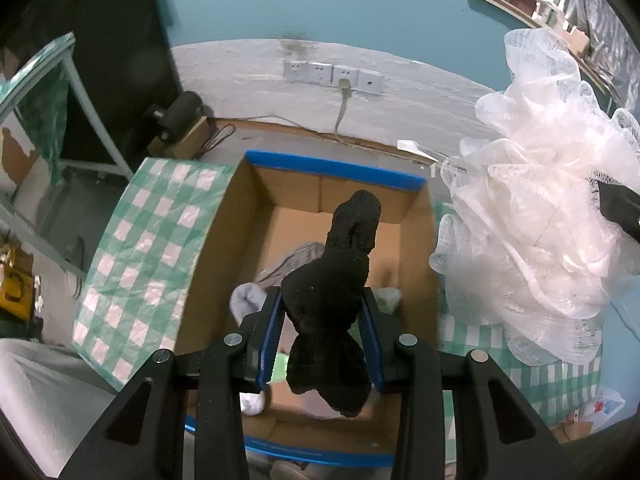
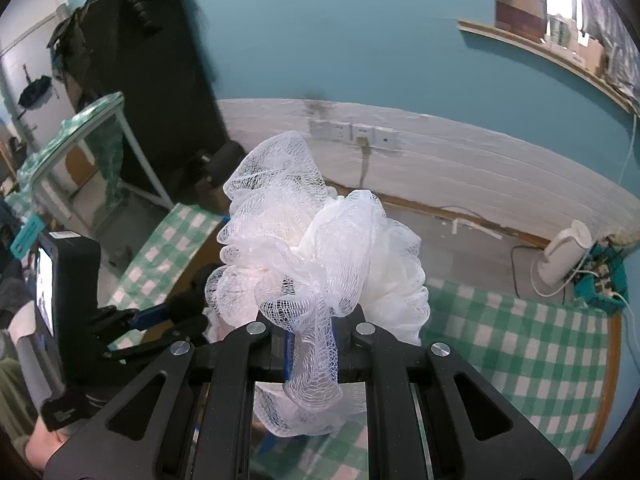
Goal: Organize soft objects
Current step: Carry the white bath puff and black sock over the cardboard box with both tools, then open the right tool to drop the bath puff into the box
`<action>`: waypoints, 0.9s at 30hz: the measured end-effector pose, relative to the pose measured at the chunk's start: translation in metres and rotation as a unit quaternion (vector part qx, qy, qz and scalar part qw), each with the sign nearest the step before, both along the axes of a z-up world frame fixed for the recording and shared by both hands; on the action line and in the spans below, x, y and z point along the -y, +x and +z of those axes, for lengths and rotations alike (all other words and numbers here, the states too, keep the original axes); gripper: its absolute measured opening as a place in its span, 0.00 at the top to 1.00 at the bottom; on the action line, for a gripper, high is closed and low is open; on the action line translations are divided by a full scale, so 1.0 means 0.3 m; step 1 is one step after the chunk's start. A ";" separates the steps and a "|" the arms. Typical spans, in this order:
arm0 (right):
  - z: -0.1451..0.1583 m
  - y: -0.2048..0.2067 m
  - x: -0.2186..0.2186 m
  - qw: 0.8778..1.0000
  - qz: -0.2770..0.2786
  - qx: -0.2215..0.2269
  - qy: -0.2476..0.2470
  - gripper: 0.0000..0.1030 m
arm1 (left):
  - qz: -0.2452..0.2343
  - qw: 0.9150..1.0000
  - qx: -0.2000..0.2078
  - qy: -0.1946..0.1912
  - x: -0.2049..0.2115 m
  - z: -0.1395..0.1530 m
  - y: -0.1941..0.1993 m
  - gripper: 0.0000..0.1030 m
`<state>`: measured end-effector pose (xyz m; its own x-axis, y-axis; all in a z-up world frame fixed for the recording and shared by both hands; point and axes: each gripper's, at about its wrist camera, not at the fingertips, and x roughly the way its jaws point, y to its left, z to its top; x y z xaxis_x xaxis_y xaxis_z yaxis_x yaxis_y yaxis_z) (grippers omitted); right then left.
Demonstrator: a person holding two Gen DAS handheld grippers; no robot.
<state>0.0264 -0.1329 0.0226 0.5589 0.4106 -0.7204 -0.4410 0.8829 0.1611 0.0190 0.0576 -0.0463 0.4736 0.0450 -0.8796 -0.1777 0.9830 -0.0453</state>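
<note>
My left gripper point(image 1: 323, 312) is shut on a black sock point(image 1: 336, 280) and holds it above an open cardboard box point(image 1: 224, 240) with blue tape on its rims. Grey and white soft items point(image 1: 250, 300) lie inside the box under the sock. My right gripper point(image 2: 312, 344) is shut on a white mesh bath pouf point(image 2: 316, 232) and holds it in the air right of the box. The pouf also shows at the right of the left wrist view point(image 1: 532, 208). The left gripper with the sock shows at the left of the right wrist view point(image 2: 168, 312).
The box stands on a table with a green-and-white checked cloth point(image 2: 520, 344). Behind it are a white wall with sockets point(image 1: 332, 74), a floor strip with cables, a white kettle point(image 2: 564, 256) at the right, and another covered table point(image 1: 40, 92) at the left.
</note>
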 end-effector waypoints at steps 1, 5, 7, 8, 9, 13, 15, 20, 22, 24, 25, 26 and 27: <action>-0.002 0.001 -0.010 1.000 0.003 -0.001 0.000 0.89 | 0.003 1.000 -0.002 -0.001 -0.014 -0.006 -0.003 0.64; -0.021 0.010 -0.068 1.000 0.014 -0.010 -0.001 0.89 | 0.005 1.000 -0.008 -0.002 -0.048 -0.020 -0.012 0.64; -0.032 0.018 -0.087 1.000 0.019 -0.017 0.000 0.89 | 0.007 1.000 -0.013 -0.002 -0.064 -0.035 -0.014 0.64; -0.040 0.021 -0.099 1.000 0.021 -0.021 0.001 0.89 | 0.008 1.000 -0.016 -0.003 -0.068 -0.040 -0.016 0.64; -0.046 0.026 -0.105 0.999 0.023 -0.024 0.002 0.89 | 0.009 1.000 -0.020 -0.003 -0.076 -0.052 -0.016 0.64; -0.068 0.039 -0.143 0.999 0.031 -0.035 0.004 0.89 | 0.015 0.999 -0.037 -0.005 -0.107 -0.092 -0.017 0.64; -0.076 0.042 -0.158 0.999 0.036 -0.038 0.005 0.89 | 0.016 0.999 -0.043 -0.005 -0.115 -0.103 -0.018 0.64; -0.099 0.052 -0.191 0.998 0.047 -0.050 0.007 0.89 | 0.016 0.998 -0.060 -0.010 -0.128 -0.131 -0.010 0.64; -0.109 0.053 -0.202 0.997 0.055 -0.054 0.006 0.86 | 0.017 0.997 -0.070 -0.011 -0.129 -0.143 -0.009 0.64; -0.114 0.049 -0.211 0.997 0.060 -0.056 0.006 0.76 | 0.016 0.997 -0.074 -0.009 -0.128 -0.148 -0.010 0.64; -0.115 0.047 -0.211 0.997 0.059 -0.055 0.005 0.76 | 0.016 0.997 -0.076 -0.007 -0.127 -0.148 -0.011 0.64; -0.112 0.044 -0.211 0.997 0.059 -0.052 0.006 0.75 | 0.016 0.997 -0.076 -0.005 -0.125 -0.147 -0.012 0.64; -0.106 0.040 -0.209 0.997 0.060 -0.049 0.009 0.75 | 0.015 0.997 -0.076 -0.002 -0.123 -0.142 -0.013 0.64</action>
